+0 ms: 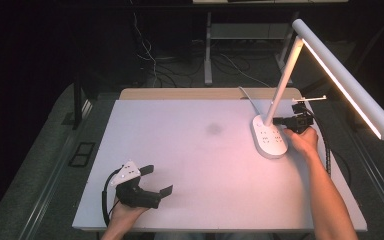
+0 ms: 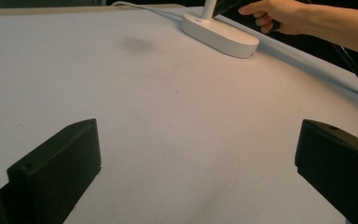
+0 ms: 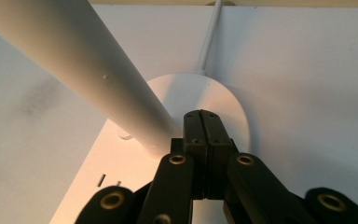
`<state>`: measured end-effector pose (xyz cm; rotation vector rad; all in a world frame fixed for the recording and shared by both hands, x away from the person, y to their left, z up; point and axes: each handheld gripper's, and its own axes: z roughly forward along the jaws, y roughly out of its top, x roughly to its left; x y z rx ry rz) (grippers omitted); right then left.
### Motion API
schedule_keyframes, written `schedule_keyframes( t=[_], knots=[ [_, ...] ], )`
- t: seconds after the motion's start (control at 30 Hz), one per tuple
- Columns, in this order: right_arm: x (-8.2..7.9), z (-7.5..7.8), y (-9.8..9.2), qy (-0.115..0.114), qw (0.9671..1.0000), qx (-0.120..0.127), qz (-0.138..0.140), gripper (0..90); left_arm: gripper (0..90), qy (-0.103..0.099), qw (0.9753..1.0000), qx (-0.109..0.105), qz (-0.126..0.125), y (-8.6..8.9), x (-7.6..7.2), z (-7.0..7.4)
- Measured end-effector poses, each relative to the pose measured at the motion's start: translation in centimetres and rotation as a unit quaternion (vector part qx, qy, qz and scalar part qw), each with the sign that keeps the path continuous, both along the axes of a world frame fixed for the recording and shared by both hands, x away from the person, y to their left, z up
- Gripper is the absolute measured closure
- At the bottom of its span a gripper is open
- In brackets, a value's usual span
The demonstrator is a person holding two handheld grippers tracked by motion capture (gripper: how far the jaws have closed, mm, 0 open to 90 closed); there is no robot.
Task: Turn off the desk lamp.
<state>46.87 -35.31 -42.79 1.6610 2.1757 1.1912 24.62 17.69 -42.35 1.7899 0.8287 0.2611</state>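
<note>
A white desk lamp stands lit at the table's far right, with an oblong base (image 1: 269, 137), a slanted stem (image 1: 285, 82) and a long head (image 1: 347, 80). My right gripper (image 1: 276, 120) is shut with nothing between its jaws, its tip right beside the foot of the stem. In the right gripper view the closed tips (image 3: 201, 116) lie over the base (image 3: 223, 93), next to the stem (image 3: 84, 65); I cannot tell whether they touch it. My left gripper (image 1: 160, 180) rests open near the front left, jaws wide apart (image 2: 196, 135) over bare table. The base (image 2: 219, 35) also shows far off.
The lamp's white cable (image 1: 247, 97) runs from the base to the back edge. A faint dark smudge (image 1: 213, 129) marks the white tabletop (image 1: 195, 165). The lamp head overhangs the table's right edge. A black cable (image 1: 327, 145) trails from the right gripper.
</note>
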Motion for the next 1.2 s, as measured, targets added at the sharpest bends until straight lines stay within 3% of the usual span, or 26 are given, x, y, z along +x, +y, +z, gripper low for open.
schedule_keyframes(
  t=[0.1, 0.33, 0.97, 1.2],
  knots=[
    [0.04, -0.05, 0.08, -0.002, 1.0, -0.009, 0.001, 90.0, 0.0, 0.0, 1.0, 0.002, -0.002, -0.11, 0.04, -0.02],
    [0.09, -0.11, -0.16, 0.006, 0.9999, 0.01, 0.0, 90.0, 0.0, 0.0, 1.0, -0.001, 0.001, 0.03, -0.01, 0.0],
    [0.18, -0.34, -0.49, 0.005, 0.9995, 0.031, -0.002, 90.0, 0.0, -0.001, 1.0, 0.0, -0.001, -0.01, -0.09, 0.04],
    [0.15, -0.31, -0.32, 0.003, 0.9998, 0.019, -0.007, 90.0, 0.0, -0.001, 1.0, 0.002, -0.002, -0.03, -0.06, 0.01]
  ],
)
